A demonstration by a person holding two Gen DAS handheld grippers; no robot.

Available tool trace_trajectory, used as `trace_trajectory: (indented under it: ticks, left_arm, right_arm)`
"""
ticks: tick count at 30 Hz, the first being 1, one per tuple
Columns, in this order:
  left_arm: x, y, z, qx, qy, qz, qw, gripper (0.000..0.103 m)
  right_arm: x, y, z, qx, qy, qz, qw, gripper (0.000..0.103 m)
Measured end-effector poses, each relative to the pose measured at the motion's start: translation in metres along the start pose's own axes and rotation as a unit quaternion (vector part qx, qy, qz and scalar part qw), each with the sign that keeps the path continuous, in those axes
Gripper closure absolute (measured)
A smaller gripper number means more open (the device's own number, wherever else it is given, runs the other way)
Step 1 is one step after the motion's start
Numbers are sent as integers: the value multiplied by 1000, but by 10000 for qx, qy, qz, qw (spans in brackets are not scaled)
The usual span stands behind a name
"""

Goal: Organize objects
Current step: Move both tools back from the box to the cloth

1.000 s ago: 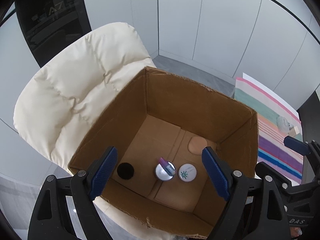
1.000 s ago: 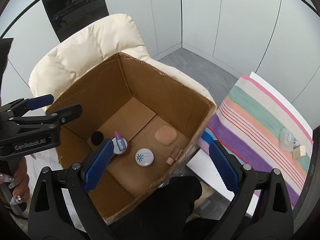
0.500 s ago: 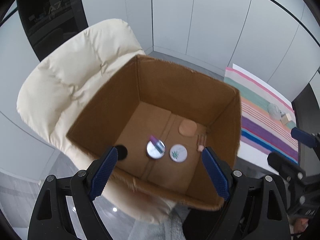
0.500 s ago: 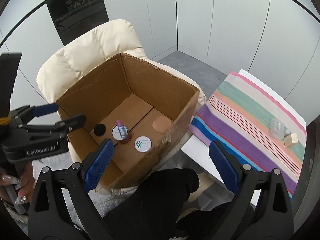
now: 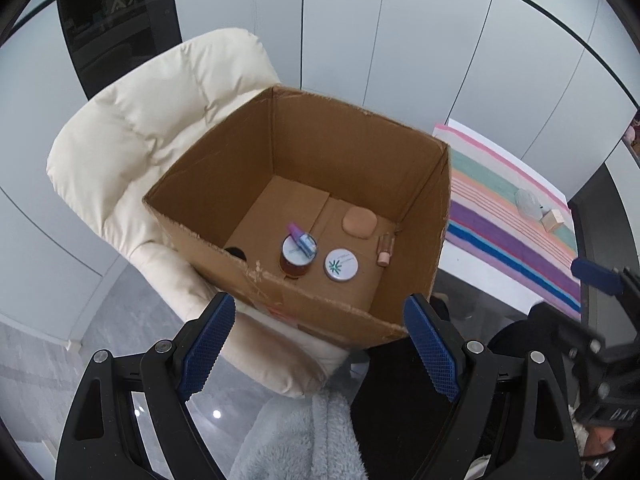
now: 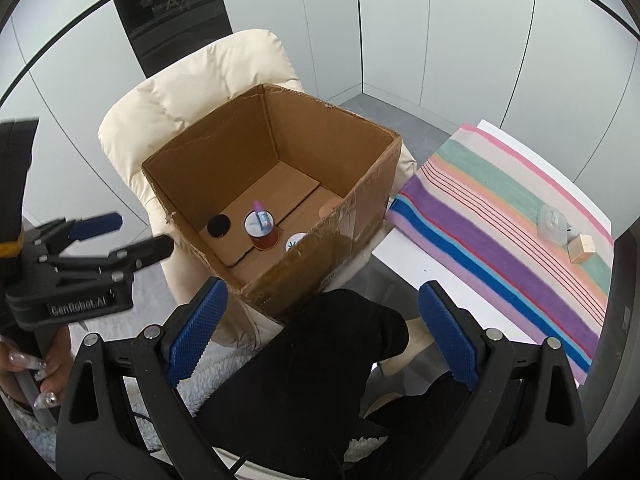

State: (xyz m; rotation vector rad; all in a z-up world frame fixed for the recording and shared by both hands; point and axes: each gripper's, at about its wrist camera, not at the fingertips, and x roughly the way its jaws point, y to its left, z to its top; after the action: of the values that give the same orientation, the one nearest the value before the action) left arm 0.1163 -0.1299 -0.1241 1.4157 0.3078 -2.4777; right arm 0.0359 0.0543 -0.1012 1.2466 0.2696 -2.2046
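Note:
An open cardboard box (image 5: 352,152) (image 6: 224,160) sits on a cream padded chair (image 5: 140,132). On its floor lie a black round lid (image 6: 218,225), a brown jar (image 5: 298,254) with a small purple-capped tube (image 5: 301,239) on its white lid, a white tin with a green mark (image 5: 341,265), a peach pad (image 5: 359,222) and a small pink bottle (image 5: 385,249). My left gripper (image 5: 318,308) (image 6: 140,232) hangs open and empty just short of the box's near wall. My right gripper (image 6: 323,292) is open and empty too, over a black-clad leg.
Right of the chair is a white table with a striped cloth (image 5: 512,232) (image 6: 500,208). A clear plastic case (image 6: 552,220) and a small tan block (image 6: 581,249) lie on it. A leg in black (image 6: 320,360) and a grey fluffy garment (image 5: 300,440) fill the foreground.
Both grippers have drawn back from over the box, which now looks smaller and farther. More of the striped table and the person's legs has come into view. Both stayed open.

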Motion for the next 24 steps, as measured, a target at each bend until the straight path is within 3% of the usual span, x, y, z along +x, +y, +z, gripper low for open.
trace_trajectory:
  ticks: [14,24]
  left_arm:
    - [6,-13,-2,306,-20,73,9995,15]
    - [15,-49,6,625,77,-250,9977,15]
  right_arm:
    - [-8,-9,-3,223,-254,-160,9993,5]
    - [-17,-40,-14,588,-270,-430,9970,5]
